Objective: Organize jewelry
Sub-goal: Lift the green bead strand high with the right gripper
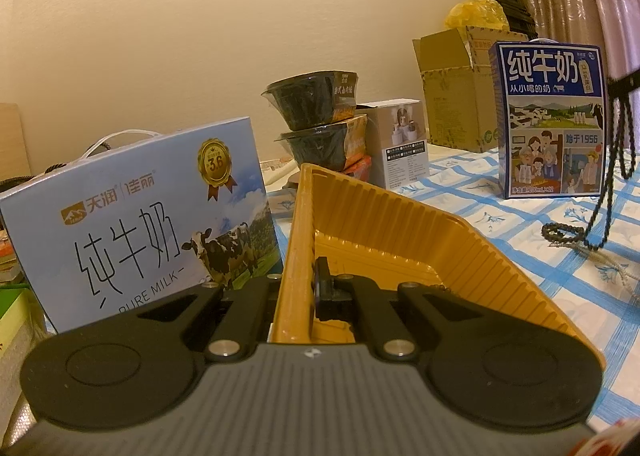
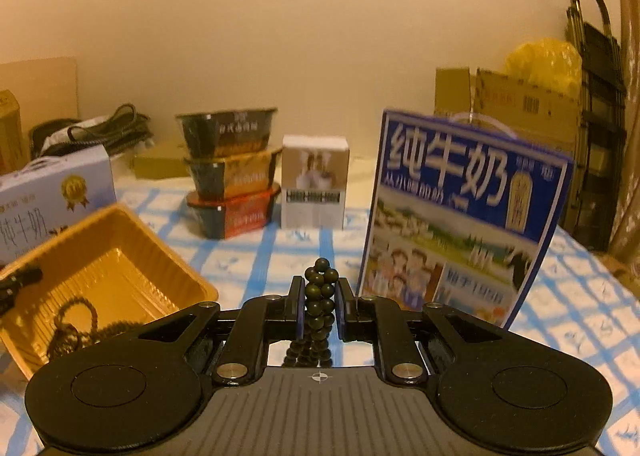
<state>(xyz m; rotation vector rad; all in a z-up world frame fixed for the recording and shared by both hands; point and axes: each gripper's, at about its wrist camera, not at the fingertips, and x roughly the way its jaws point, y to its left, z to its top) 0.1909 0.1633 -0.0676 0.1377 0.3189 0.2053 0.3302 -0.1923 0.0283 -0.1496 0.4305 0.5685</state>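
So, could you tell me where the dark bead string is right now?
Right wrist view, centre: the bead string hangs clamped in the right tongs, between the gold tray and blue milk box.

In the right wrist view, the tray [image 2: 108,256] sits at lower left on the tablecloth [image 2: 580,296], a bead string [image 2: 76,326] inside it. Stacked bowls [image 2: 230,172] stand mid-frame behind, a small box [image 2: 315,180] to their right, a milk carton [image 2: 460,216] farther right.
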